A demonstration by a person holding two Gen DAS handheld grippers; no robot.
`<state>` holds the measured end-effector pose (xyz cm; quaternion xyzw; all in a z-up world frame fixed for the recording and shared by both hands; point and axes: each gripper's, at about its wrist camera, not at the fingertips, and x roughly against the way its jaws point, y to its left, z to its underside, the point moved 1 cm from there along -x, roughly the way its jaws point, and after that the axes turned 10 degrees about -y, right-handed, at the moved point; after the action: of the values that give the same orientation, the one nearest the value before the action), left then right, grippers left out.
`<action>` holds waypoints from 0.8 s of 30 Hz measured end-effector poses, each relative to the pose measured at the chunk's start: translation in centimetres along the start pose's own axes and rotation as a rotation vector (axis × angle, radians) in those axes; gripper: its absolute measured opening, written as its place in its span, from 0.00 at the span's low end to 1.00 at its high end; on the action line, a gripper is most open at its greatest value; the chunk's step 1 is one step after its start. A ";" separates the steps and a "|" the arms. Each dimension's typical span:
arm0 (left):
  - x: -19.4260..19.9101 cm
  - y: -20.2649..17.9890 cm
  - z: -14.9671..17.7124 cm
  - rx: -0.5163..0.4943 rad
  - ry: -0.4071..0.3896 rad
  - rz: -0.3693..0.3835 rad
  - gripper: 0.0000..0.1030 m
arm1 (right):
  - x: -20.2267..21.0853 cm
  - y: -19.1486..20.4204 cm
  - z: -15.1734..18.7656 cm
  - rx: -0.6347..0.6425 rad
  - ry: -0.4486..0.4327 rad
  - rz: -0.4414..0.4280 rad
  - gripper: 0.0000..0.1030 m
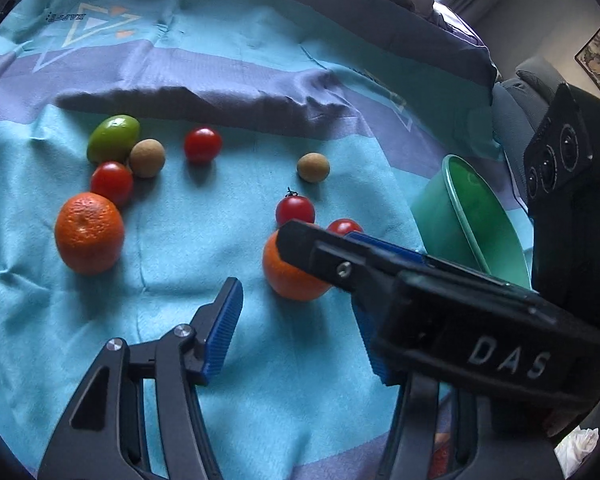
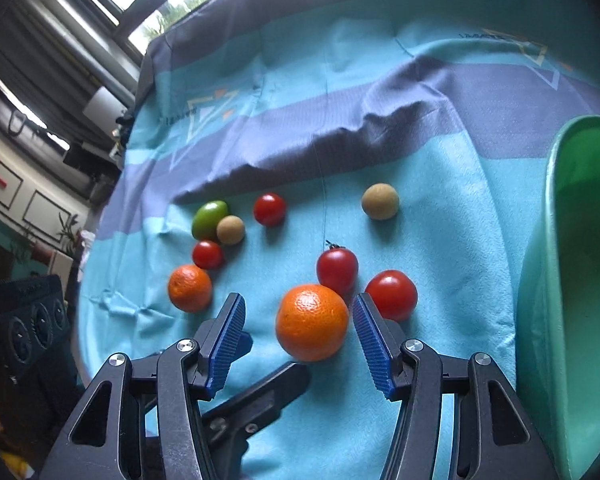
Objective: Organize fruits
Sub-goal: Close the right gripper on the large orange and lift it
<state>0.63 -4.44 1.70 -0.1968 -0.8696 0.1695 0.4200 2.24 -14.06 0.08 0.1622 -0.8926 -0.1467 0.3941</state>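
The right gripper (image 2: 300,336), its ribbed blue fingers (image 2: 374,344) spread, straddles a dimpled round orange (image 2: 312,322) on the wrinkled teal cloth (image 2: 440,240); the left gripper (image 1: 296,320) hangs spread and empty beside the smooth green plastic bowl (image 1: 476,216).

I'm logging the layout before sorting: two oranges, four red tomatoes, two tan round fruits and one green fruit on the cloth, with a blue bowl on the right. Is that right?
One thing is off: the bowl is green, not blue, as the right wrist view shows. The rest holds: two oranges, four red tomatoes, two tan round fruits and one green fruit on the cloth.
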 end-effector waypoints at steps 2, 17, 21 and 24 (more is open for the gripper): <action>-0.6 0.1 0.0 0.001 0.015 -0.006 0.55 | -0.4 -0.2 0.1 0.003 0.009 0.010 0.57; 0.4 -2.6 -1.0 -0.139 -0.077 -0.008 0.46 | 1.3 -1.9 -0.2 -0.068 0.030 -0.091 0.43; 2.6 -5.8 -2.1 -0.218 -0.162 0.019 0.47 | 5.4 -1.6 -1.4 -0.050 -0.077 -0.122 0.43; 3.2 -8.4 -2.5 -0.278 -0.194 0.050 0.47 | 8.4 -2.2 -2.1 -0.046 -0.151 -0.119 0.43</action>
<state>-0.92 -9.85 9.20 -0.2574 -0.9159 0.0762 0.2984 -1.14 -19.68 6.06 0.1943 -0.9050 -0.2023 0.3197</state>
